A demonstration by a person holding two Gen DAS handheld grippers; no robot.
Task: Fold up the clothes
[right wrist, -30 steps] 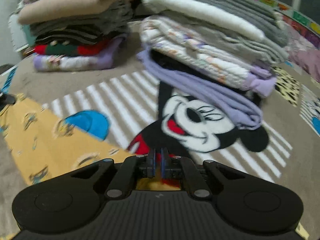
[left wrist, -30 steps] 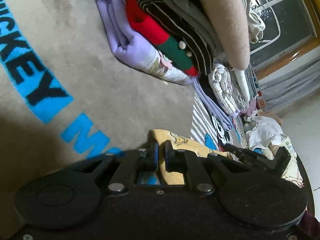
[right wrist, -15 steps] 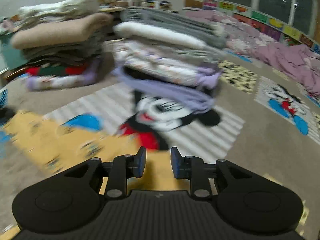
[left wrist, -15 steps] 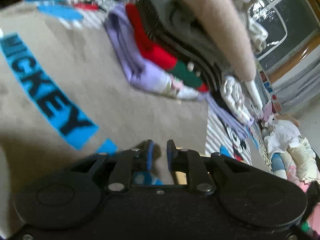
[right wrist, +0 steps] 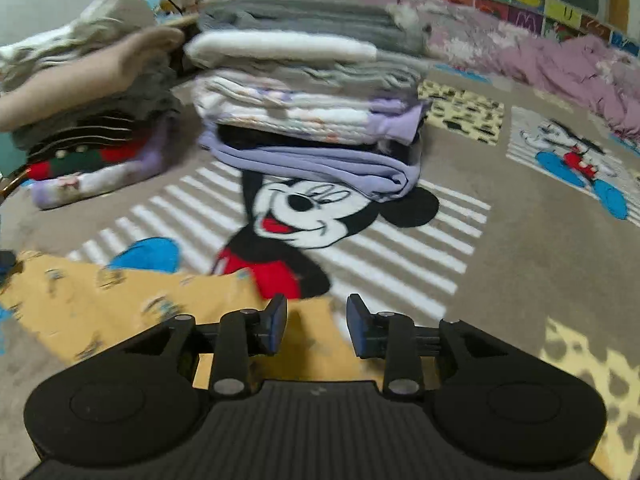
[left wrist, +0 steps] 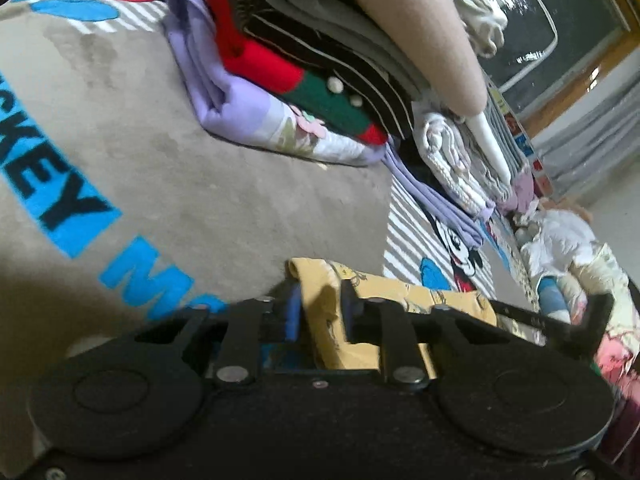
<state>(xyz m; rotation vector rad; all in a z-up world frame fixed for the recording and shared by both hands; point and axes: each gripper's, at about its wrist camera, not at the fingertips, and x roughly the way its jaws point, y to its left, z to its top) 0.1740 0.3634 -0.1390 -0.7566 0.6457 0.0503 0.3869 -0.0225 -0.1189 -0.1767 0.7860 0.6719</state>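
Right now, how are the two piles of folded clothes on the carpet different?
The left pile has a tan sweater on top and a red-and-green knit low down; the right pile has grey and white on top. The right pile sits on the mouse picture; the left pile sits on plain carpet. Both have purple at the bottom.

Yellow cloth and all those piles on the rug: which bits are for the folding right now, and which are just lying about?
For the job:
yellow cloth
left gripper, open
right gripper, open

Lying about:
folded pile with the red and green top
folded pile with the purple bottom layer
cartoon mouse rug

A home bedroom: cartoon-mouse carpet (right wrist: 520, 248), folded clothes stacks (right wrist: 308, 92), pink bedding (right wrist: 560, 60)
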